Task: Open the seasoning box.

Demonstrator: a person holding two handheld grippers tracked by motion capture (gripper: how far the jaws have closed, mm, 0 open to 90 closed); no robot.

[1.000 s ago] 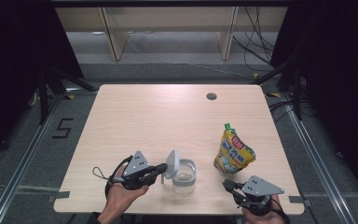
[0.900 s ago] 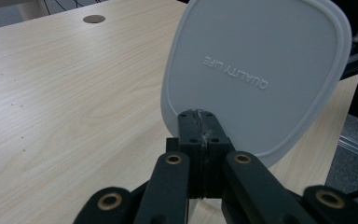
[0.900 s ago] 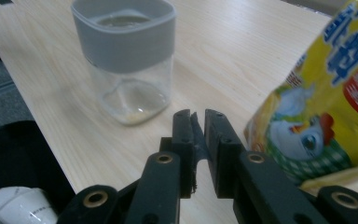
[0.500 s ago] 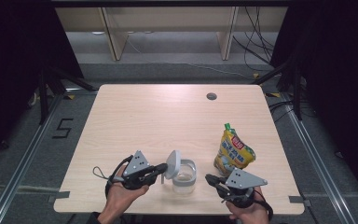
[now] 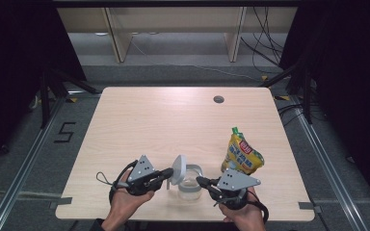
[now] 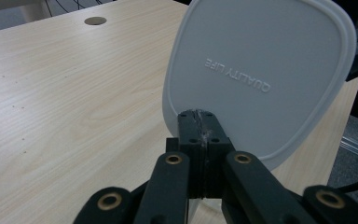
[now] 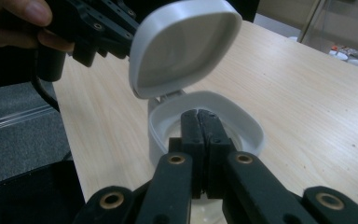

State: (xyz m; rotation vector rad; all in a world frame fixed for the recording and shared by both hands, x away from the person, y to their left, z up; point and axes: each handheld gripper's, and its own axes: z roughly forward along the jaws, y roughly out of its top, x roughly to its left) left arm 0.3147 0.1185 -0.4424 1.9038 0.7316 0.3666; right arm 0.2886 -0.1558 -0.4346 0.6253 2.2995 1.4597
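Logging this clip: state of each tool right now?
Left tool: shut on the lid.
Right tool: shut, nothing held, at the container rim.

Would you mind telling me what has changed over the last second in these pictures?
The right gripper moved left from the table's near right edge up to the container; its jaws have just been closing and now meet at the rim, though whether they pinch it is unclear. The left gripper stayed put, shut on the raised lid. The yellow pouch kept its place.
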